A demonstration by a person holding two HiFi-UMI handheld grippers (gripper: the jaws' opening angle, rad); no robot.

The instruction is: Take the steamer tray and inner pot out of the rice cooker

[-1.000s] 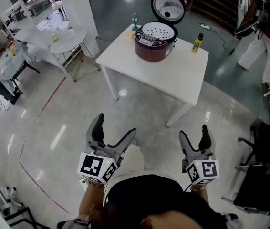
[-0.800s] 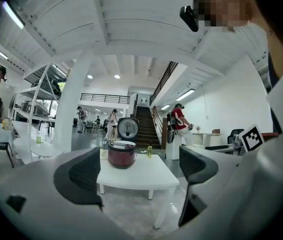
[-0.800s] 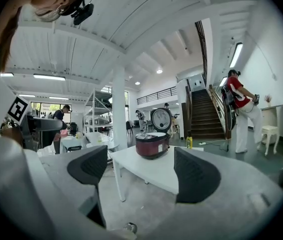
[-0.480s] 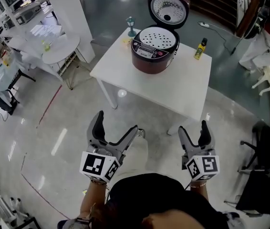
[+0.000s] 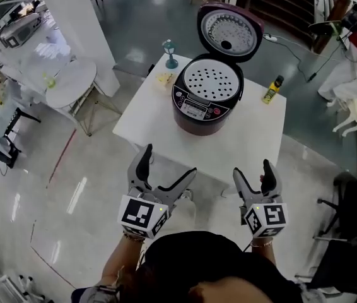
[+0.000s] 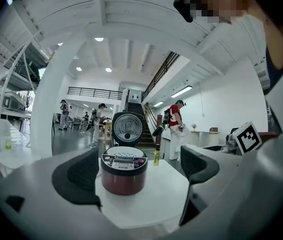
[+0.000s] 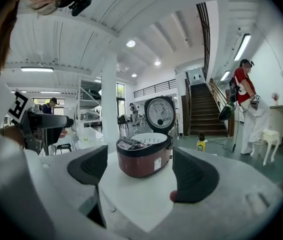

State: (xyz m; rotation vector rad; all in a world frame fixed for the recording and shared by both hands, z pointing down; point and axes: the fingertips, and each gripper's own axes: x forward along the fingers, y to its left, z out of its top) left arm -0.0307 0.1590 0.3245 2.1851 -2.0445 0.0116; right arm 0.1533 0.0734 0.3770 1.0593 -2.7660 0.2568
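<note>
On the white table [image 5: 254, 137], the open rice cooker [image 5: 207, 100] holds the steamer tray [image 5: 211, 84], inner pot unseen beneath, while the left gripper [image 5: 168, 163] and right gripper [image 5: 251, 170] hover short of it, jaws spread and empty: nothing removed yet.

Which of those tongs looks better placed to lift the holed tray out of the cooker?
Right tongs, marginally: open, empty, with the rice cooker centred between them; the left tongs are open too, almost level.

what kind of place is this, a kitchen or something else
Likely a large open lab or workshop hall, not a kitchen: a wide glossy grey floor, a broad staircase at the back, and the rice cooker on a freestanding white table in the open.
</note>
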